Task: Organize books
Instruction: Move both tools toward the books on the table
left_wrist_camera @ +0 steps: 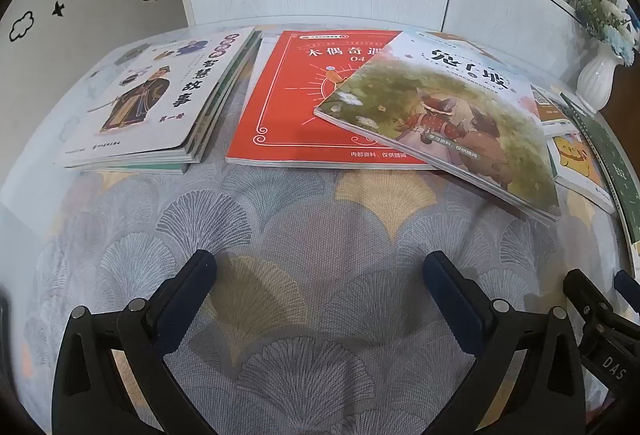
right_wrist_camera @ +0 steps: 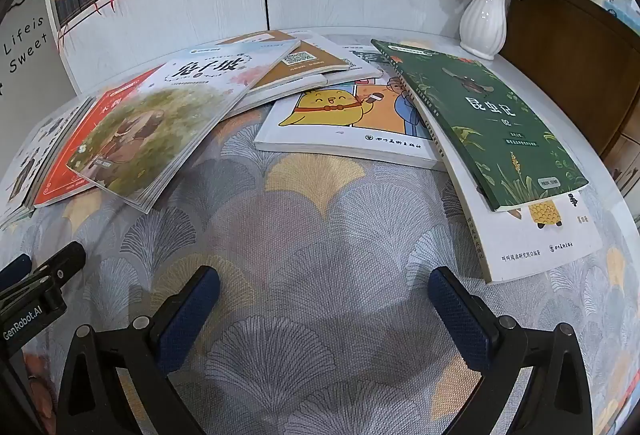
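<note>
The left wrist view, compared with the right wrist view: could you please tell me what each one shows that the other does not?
Only the left wrist view shows the front cover of the white story book topping the left stack. Only the right shows the green insect book's cover and the yellow chick book. Both share the red book, the rabbit book, the white vase, and open, empty grippers: left gripper, right gripper.

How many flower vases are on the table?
1: the white vase at the far right corner of the table, beyond the green book; another could stand out of view.
</note>
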Motion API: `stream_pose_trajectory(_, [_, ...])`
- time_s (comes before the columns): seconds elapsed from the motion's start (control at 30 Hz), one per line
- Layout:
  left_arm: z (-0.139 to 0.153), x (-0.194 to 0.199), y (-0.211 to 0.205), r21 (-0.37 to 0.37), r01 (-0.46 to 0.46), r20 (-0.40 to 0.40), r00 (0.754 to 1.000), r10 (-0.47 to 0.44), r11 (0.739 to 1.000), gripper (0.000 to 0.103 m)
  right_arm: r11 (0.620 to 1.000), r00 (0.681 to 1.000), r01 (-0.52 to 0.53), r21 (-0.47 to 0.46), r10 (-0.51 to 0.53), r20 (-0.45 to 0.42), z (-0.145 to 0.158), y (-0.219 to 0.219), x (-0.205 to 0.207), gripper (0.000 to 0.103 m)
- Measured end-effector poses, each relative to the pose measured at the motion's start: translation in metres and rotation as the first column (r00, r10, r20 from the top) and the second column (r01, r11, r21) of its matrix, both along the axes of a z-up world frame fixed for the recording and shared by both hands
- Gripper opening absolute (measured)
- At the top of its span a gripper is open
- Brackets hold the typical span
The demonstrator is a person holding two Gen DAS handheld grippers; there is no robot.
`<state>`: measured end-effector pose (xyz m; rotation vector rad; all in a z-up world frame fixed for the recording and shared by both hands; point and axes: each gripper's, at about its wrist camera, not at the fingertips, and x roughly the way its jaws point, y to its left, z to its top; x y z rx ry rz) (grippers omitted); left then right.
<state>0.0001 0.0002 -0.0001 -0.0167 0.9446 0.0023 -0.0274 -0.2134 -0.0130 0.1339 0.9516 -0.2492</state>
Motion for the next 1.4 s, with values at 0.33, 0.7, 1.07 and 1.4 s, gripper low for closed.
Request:
stream_pose_trajectory(0.33, [0.000,0.000,0.005,-0.001,0.117,-0.042,0.992,-0.116,0.993,0.103,0.999,0.990,-0.023,0.046,0.029,-0.137,0.005,0.003,-0.003,0.103])
stream_pose_trajectory(0.7, [0.066,0.009,0.030,0.085,0.098,-0.032,0.995,-0.095,0.992,0.102,0.997,0.967,0.013,0.072,0.006,-0.255,0.025,0.002,0.002,0.102])
stream_pose_trajectory(1.07, [0.155,0.017,0.047,0.007,0.078,0.101,0.992,-0.079,0.997,0.102,0.997,0.998,0.061,-0.037,-0.060,0.012,0.156,0.022,-0.023,0.103])
stream_pose_trajectory(1.4, [0.168,0.010,0.034,0.013,0.138,0.131,0.982,-0.138,0.990,0.102,0.995,0.998,0.044,-0.085,-0.040,0.049,0.182,0.024,-0.025,0.103])
